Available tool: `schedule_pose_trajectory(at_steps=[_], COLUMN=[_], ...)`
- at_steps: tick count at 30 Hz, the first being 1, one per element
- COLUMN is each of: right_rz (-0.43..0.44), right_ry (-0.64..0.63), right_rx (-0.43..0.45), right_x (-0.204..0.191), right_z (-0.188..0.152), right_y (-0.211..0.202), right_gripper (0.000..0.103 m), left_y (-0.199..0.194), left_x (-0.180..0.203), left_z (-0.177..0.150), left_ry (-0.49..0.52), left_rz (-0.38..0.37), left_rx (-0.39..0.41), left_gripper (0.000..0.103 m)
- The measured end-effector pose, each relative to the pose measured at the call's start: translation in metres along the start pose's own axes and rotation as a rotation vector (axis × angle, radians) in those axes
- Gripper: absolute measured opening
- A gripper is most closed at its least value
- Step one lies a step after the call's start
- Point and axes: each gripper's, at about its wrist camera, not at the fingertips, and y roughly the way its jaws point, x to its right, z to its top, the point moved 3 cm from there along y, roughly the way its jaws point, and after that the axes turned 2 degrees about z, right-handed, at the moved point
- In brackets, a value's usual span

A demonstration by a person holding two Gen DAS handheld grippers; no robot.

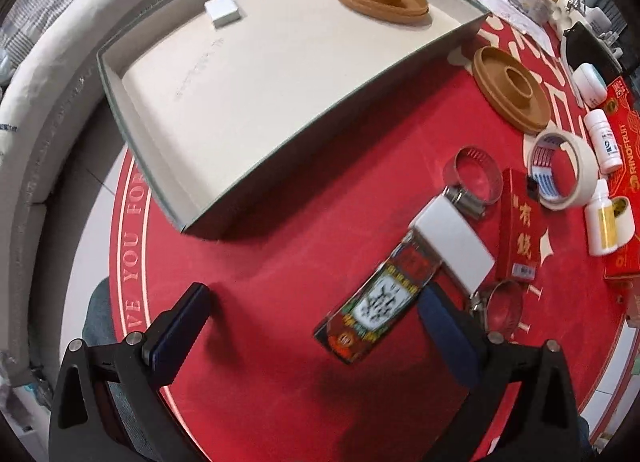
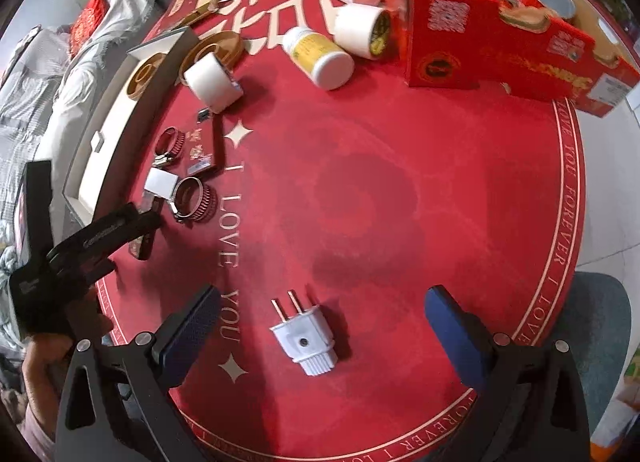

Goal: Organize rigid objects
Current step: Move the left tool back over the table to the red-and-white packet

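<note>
Both tongs gape empty, the left tongs (image 1: pixel 316 326) beside a printed packet (image 1: pixel 376 308), the right tongs (image 2: pixel 322 326) straddling a white plug (image 2: pixel 306 342), presumably bound for the tray (image 1: pixel 132 118).

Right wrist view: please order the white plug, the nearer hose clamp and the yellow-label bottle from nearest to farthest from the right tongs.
1. White plug, lying between the fingers of the right tongs.
2. Hose clamp, up on the left.
3. Yellow-label bottle, lying far up near the red box.
</note>
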Motion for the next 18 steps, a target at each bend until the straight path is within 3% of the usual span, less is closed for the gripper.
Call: schedule_pose_trajectory(at_steps=[2, 6, 10, 13, 14, 15, 18], right_rz=[-0.002, 0.003, 0.006, 0.004, 0.002, 0.001, 0.007], right_ry=[-0.01, -0.002, -0.015, -0.03, -0.035, -0.037, -0.048], right_rx=[0.0, -0.001, 0.005, 0.012, 0.013, 0.012, -0.011], right_x=[-0.001, 0.002, 0.003, 0.003, 0.003, 0.004, 0.003], right_z=[-0.001, -0.005, -0.006, -0.007, -0.007, -0.008, -0.01], right_y=[0.0, -0.002, -0.004, -0.007, -0.007, -0.008, -0.005], right_gripper=[0.102, 0.102, 0.102, 0.102, 0.102, 0.102, 0.102], left_y=[0.0, 0.002, -0.008, -0.022, -0.026, -0.03, -0.034], left_x=[0.007, 0.02, 0.041, 0.063, 0.07, 0.075, 0.081], left_z=[0.001, 0.007, -0.002, -0.011, -0.015, -0.02, -0.028], left_ry=[0.033, 0.086, 0.294, 0.431, 0.465, 0.493, 0.507], left_rz=[0.004, -0.026, -0.068, -0.103, -0.105, -0.109, -0.115], left_rx=[0.024, -0.015, -0.012, 0.023, 0.028, 0.03, 0.018], left_gripper=[0.103, 0.103, 0.095, 0.061, 0.036, 0.025, 0.026])
